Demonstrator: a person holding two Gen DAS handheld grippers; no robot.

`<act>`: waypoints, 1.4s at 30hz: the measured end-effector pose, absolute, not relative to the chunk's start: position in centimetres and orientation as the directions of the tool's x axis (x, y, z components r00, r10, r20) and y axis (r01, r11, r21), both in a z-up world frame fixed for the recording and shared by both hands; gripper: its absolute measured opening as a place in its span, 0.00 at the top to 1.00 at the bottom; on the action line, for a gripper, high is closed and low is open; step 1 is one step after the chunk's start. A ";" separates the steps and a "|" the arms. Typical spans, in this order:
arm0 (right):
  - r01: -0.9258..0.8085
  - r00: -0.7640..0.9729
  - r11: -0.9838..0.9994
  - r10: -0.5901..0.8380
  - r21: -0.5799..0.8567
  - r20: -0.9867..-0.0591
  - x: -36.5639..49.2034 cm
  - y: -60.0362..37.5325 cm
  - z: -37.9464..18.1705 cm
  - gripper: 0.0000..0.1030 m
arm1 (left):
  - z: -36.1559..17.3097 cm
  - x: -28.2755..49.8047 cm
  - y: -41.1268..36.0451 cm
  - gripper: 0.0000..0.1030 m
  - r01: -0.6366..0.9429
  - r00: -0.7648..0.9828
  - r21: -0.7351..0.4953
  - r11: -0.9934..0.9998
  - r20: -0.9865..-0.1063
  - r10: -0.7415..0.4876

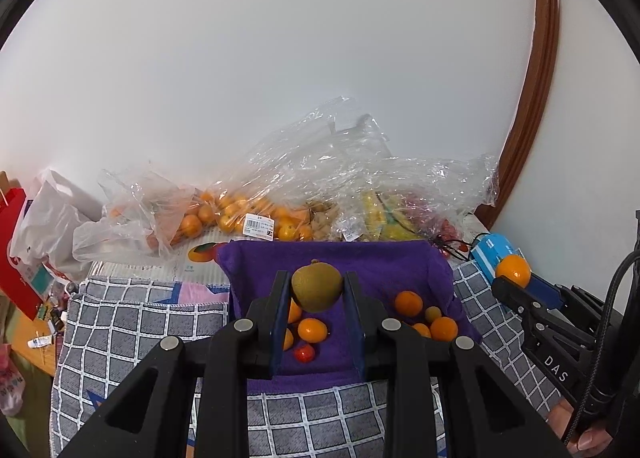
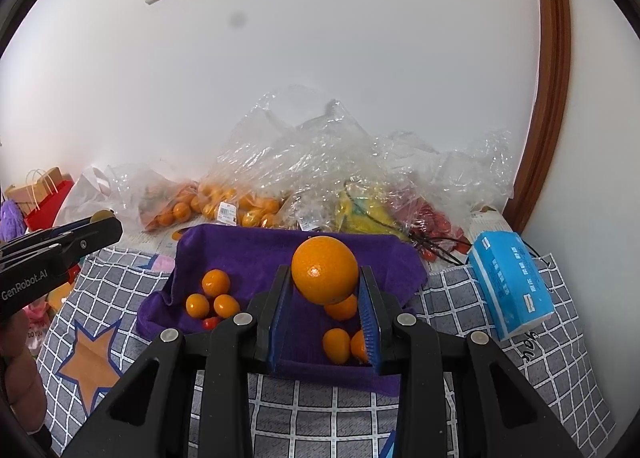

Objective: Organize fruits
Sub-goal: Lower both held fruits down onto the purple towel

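Observation:
My left gripper (image 1: 316, 286) is shut on a greenish-brown pear (image 1: 317, 285) and holds it above a purple cloth-lined tray (image 1: 380, 258). Several small oranges (image 1: 408, 302) and a red tomato (image 1: 304, 354) lie in the tray. My right gripper (image 2: 325, 278) is shut on a large orange (image 2: 325, 270) above the same tray (image 2: 240, 246), which holds small oranges (image 2: 216, 282). The right gripper with its orange (image 1: 513, 270) also shows at the right of the left wrist view. The left gripper (image 2: 96, 227) shows at the left of the right wrist view.
Clear plastic bags of oranges (image 1: 240, 213), yellow fruit (image 2: 360, 209) and red fruit (image 2: 432, 217) lie against the wall behind the tray. A blue tissue pack (image 2: 510, 282) lies right of the tray on a grey checked cloth (image 2: 304, 414). Red paper bags (image 1: 16, 258) stand at far left.

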State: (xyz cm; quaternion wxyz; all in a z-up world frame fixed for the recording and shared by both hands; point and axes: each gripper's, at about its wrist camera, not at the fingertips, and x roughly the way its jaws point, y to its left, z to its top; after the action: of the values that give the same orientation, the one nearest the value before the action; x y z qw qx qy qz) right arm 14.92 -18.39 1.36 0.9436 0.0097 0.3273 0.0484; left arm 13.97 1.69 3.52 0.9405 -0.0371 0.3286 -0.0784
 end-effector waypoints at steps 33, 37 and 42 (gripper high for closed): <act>-0.027 0.721 0.999 0.048 0.042 -0.691 22.0 -21.8 -4.2 0.68 | -2.2 22.7 4.3 0.76 0.063 0.696 -0.154 0.986 -0.702 -0.154; -0.028 0.712 0.999 0.049 0.041 -0.700 23.4 -22.1 -5.2 0.68 | -3.3 23.7 3.9 0.76 0.069 0.678 -0.157 0.985 -0.717 -0.161; -0.026 0.699 0.999 0.050 0.045 -0.713 25.0 -22.5 -6.7 0.68 | -4.8 25.0 3.0 0.76 0.079 0.653 -0.157 0.984 -0.738 -0.171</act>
State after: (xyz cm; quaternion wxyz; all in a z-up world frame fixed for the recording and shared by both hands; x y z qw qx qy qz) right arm 25.01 -22.47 -6.68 0.9215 0.0159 0.3874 0.0205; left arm 24.98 3.01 -4.84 0.9073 -0.0556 0.4110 -0.0688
